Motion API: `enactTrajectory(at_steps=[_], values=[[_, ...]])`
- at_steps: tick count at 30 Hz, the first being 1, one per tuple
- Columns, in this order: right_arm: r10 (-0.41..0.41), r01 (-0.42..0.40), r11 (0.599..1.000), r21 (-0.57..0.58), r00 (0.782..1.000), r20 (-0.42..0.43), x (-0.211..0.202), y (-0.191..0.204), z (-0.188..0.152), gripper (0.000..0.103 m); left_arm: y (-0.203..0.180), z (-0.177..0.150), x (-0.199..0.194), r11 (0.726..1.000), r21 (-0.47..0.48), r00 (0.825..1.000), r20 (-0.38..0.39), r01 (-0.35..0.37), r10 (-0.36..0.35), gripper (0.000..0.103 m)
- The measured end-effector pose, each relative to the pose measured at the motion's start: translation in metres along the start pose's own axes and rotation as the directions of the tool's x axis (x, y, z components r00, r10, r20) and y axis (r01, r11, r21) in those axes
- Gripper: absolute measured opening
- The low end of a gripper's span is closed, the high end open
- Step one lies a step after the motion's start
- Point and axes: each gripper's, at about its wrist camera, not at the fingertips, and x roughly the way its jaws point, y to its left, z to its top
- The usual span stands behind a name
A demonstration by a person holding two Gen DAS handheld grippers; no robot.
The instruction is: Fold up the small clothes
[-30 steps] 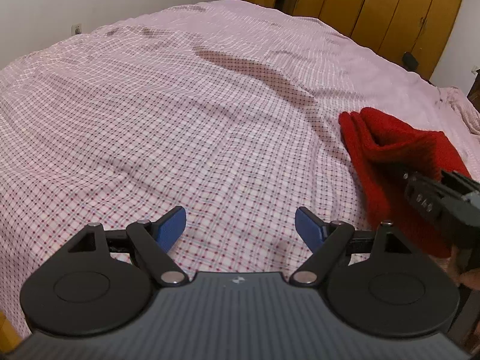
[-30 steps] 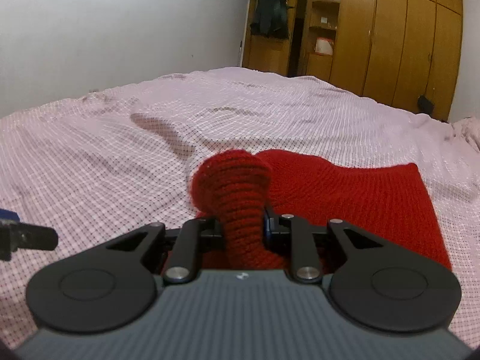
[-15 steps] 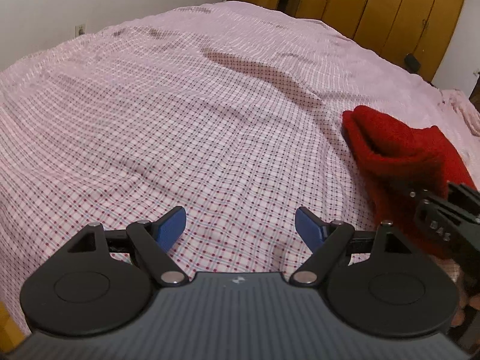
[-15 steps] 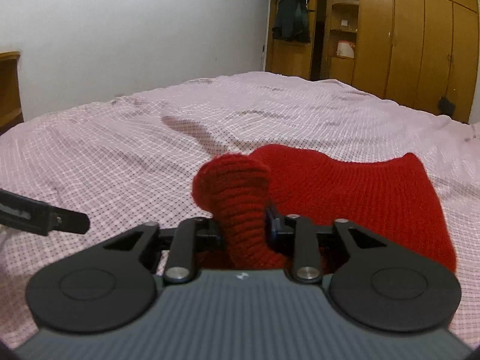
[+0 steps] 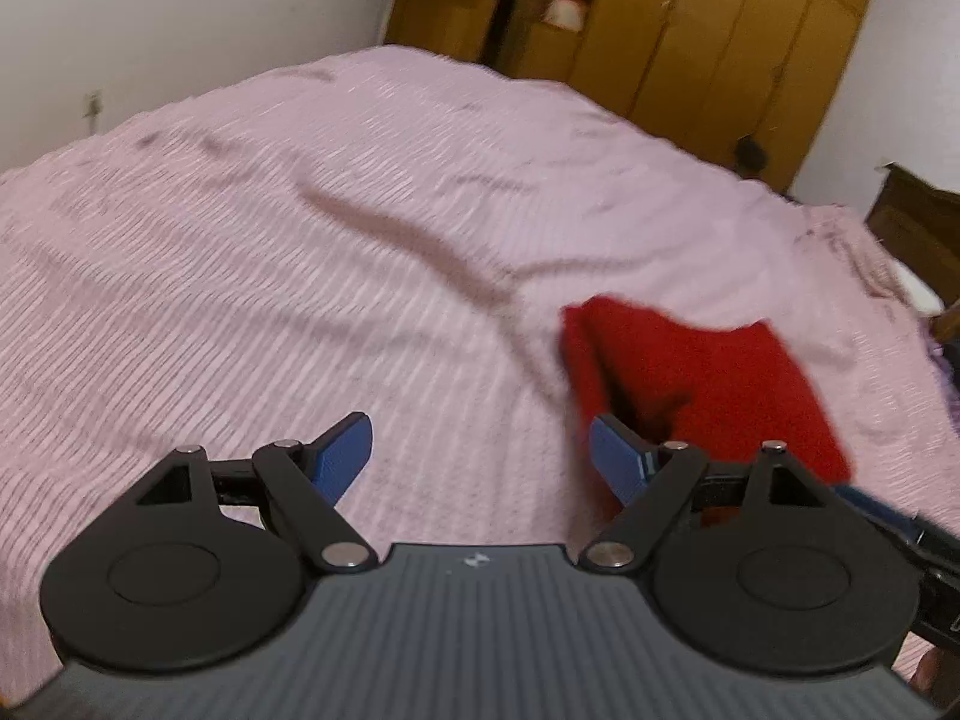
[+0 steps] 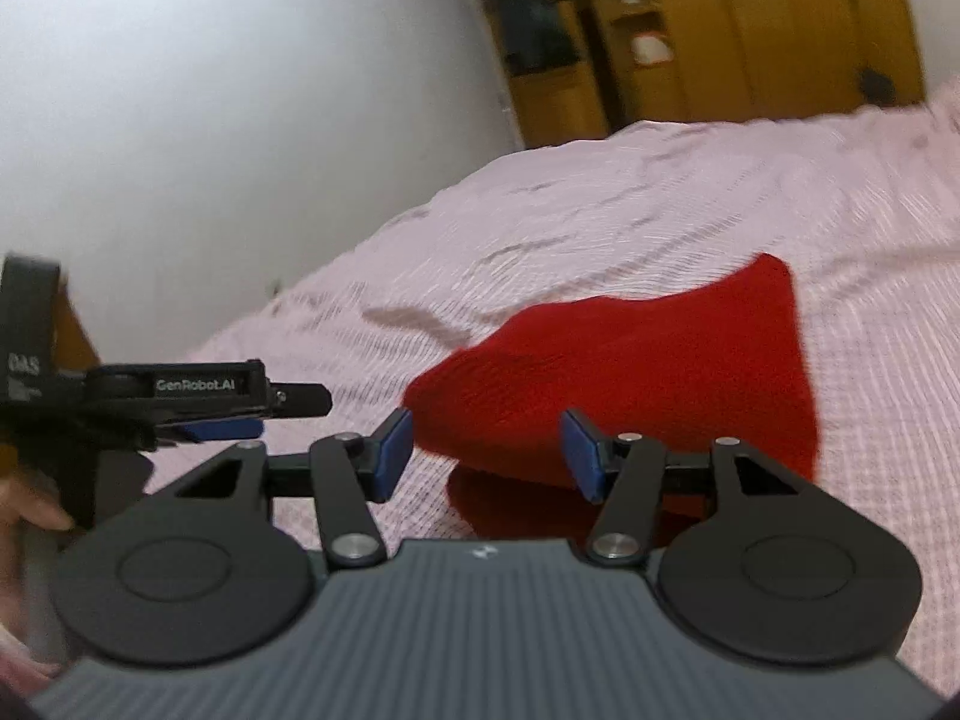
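Currently the red knit garment (image 6: 630, 384) lies on the pink checked bedspread (image 5: 270, 252), which serves as the landmark. The garment rests on the bedspread's near part, toward the right side as the left wrist view shows it, with a layer doubled over itself so that a rounded fold edge faces left. Judged from that lay, one fold is made and the piece has been set down to settle.

The right gripper (image 6: 486, 453) holds nothing; its blue-padded fingers stand spread, just short of the garment's near edge and above the bedspread. The left gripper (image 5: 480, 456) is likewise spread and empty, with its right finger just beside the garment's left edge. This placement probably prepares a fresh grasp for the next fold.

The garment is thick, coarse-ribbed wool or acrylic, roughly trapezoidal and soft-edged; it should bend without creasing sharply. The bedspread is thin woven cloth, wrinkled in long ridges. Wooden wardrobes (image 5: 690, 30) stand beyond the bedspread's far edge. Motion blur hides finer detail.
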Motion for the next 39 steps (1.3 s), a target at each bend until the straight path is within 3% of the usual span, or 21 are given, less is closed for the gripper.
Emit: enactTrajectory(at_steps=[3,7,9,16,20,28,31,33,36,39], values=[[-0.036,0.036,0.997,0.070,0.999,0.007,-0.002,-0.021,0.012,0.057,-0.022,0.014,0.011,0.998,0.031,0.999,-0.001,0.045,-0.045,0.085],[-0.117,0.112,0.977,0.182,0.993,0.020,0.002,-0.054,0.022,0.081,-0.048,0.024,0.039,0.994,0.038,0.994,-0.051,0.104,-0.102,0.085],[-0.117,0.113,0.962,0.248,0.993,0.004,0.008,-0.074,0.023,0.083,-0.057,0.024,0.056,0.992,0.028,0.990,-0.082,0.119,-0.117,0.085],[-0.049,0.099,0.920,0.380,0.989,-0.140,0.045,-0.119,0.006,0.083,-0.058,-0.002,0.102,0.993,-0.031,0.977,-0.177,0.115,-0.119,0.089],[0.027,0.045,0.909,0.415,0.986,-0.167,0.061,-0.138,-0.008,0.093,-0.044,-0.009,0.110,0.982,-0.110,0.967,-0.190,0.152,-0.171,0.091],[0.219,-0.103,0.841,0.531,0.963,-0.160,0.088,-0.168,-0.022,0.096,-0.042,-0.017,0.125,0.943,-0.175,0.921,-0.223,0.284,-0.319,0.091],[0.250,-0.131,0.843,0.522,0.954,-0.164,0.098,-0.168,-0.022,0.096,-0.045,-0.022,0.132,0.915,-0.212,0.892,-0.230,0.344,-0.389,0.088],[0.259,-0.141,0.848,0.511,0.951,-0.167,0.102,-0.166,-0.019,0.095,-0.048,-0.023,0.132,0.910,-0.209,0.889,-0.222,0.358,-0.401,0.085],[0.285,-0.167,0.827,0.537,0.948,-0.143,0.099,-0.169,-0.014,0.083,-0.053,-0.023,0.127,0.904,-0.199,0.884,-0.214,0.378,-0.417,0.082],[0.327,-0.213,0.776,0.594,0.941,-0.090,0.086,-0.173,-0.009,0.076,-0.059,-0.020,0.116,0.893,-0.183,0.872,-0.207,0.411,-0.444,0.082]])
